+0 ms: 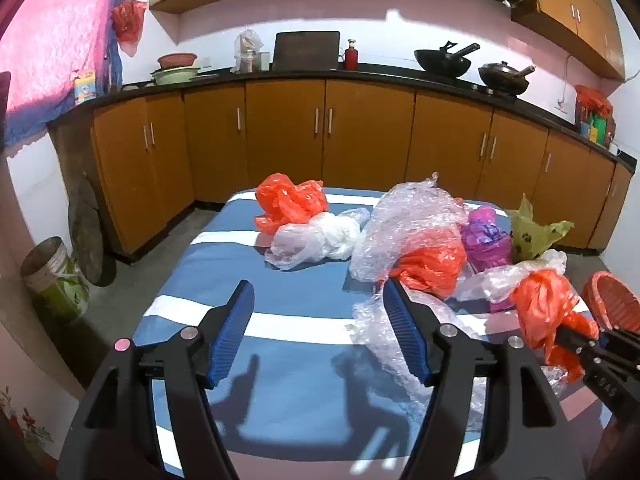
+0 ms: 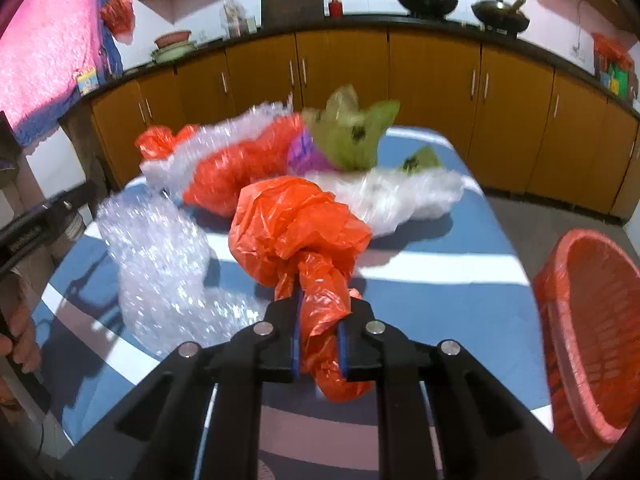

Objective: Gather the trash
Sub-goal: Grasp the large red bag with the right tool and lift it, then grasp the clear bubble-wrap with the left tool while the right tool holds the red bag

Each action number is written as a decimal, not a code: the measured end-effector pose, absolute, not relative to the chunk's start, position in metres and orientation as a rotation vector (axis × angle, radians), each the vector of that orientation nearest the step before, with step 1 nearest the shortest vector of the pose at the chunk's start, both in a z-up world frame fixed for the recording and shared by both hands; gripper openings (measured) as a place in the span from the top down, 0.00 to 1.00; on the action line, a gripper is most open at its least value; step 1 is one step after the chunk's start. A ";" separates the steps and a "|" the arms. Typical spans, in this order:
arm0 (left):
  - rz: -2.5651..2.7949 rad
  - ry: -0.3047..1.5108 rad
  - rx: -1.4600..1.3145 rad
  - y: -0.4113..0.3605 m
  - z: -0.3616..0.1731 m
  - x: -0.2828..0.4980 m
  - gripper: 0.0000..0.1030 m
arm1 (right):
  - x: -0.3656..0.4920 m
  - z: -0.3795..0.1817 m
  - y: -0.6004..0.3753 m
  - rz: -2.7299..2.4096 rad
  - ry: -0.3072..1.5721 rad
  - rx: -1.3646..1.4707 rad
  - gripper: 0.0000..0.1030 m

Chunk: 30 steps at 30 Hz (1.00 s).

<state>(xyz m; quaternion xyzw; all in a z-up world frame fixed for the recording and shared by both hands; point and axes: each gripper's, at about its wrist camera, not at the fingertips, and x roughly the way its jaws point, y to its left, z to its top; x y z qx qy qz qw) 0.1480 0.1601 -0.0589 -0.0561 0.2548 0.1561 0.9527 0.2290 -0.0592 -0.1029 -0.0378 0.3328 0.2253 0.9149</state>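
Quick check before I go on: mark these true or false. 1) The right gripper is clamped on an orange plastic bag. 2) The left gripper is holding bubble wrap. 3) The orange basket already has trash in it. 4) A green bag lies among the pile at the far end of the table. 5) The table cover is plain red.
1) True: the right gripper has its pads pressed on the orange plastic bag.
2) False: the left gripper is open with nothing between its fingers; the bubble wrap lies beside it.
3) False: the visible inside of the orange basket looks empty.
4) True: the green bag sits there.
5) False: the table cover is blue with white stripes.
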 end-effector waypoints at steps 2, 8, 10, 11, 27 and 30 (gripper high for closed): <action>0.312 0.520 -0.115 0.158 -0.059 0.149 0.34 | 0.225 -0.095 -0.062 0.483 0.658 -0.059 0.86; 0.284 0.539 -0.119 0.154 -0.060 0.154 0.31 | 0.216 -0.071 -0.064 0.523 0.591 -0.029 0.86; 0.270 0.551 -0.114 0.151 -0.062 0.158 0.30 | 0.215 -0.062 -0.067 0.515 0.567 -0.011 0.86; 0.265 0.558 -0.108 0.150 -0.063 0.161 0.30 | 0.215 -0.059 -0.069 0.510 0.559 -0.003 0.86; 0.120 0.745 -0.086 0.130 -0.098 0.190 0.74 | 0.229 -0.051 -0.088 0.412 0.555 0.033 0.86; 0.132 0.757 -0.079 0.130 -0.098 0.190 0.86 | 0.229 -0.051 -0.089 0.405 0.554 0.037 0.86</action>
